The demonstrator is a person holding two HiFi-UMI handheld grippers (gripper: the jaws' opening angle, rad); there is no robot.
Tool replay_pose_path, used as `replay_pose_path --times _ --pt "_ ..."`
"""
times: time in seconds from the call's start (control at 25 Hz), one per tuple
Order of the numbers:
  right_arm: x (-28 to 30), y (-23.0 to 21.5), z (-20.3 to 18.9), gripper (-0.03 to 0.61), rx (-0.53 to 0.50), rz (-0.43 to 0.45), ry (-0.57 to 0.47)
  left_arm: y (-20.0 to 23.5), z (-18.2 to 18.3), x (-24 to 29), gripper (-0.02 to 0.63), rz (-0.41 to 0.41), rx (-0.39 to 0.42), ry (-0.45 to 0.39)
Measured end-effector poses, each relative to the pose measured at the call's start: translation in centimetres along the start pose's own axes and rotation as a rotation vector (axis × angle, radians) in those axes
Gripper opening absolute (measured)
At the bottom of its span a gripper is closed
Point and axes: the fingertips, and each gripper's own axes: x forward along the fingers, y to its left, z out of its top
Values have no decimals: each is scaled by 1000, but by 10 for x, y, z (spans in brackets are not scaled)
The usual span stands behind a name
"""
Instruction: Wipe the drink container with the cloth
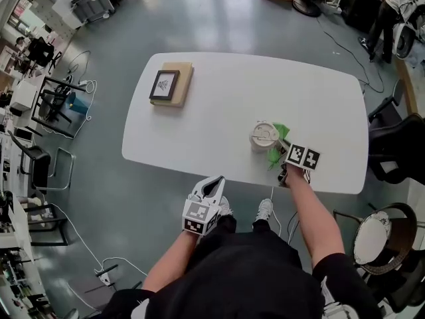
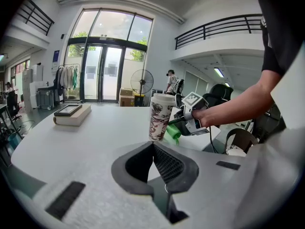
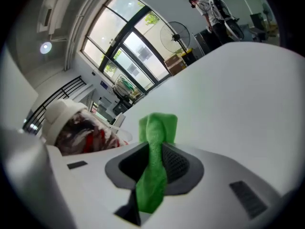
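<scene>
the right gripper [image 3: 153, 162] pinches the green cloth [image 3: 156, 132], one fold poking out past its jaws. just ahead of it stands the drink container [image 1: 263, 137], upright on the white table [image 1: 219, 105], long axis vertical, lid up. the left gripper [image 1: 214, 186], jaws pressed together on nothing, hangs off the near table edge. a book [image 1: 172, 85] lies well beyond it.

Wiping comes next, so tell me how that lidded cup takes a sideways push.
The cup stands tall and narrow on the table, so a push near its lid would probably tip it, not slide it. It looks like paper: likely light and dentable, fill unseen. The left gripper hangs clear of it, so nothing braces it.
</scene>
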Motion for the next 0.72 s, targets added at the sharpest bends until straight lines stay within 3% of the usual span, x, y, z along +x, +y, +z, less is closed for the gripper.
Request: replay_pose_path --times 0.52,0.72 --pt "-114 108 83 91 -366 3 -386 5 17 4 8 -53 39 -42" --pt "-132 162 81 92 -469 65 -452 12 10 2 8 -52 27 -34"
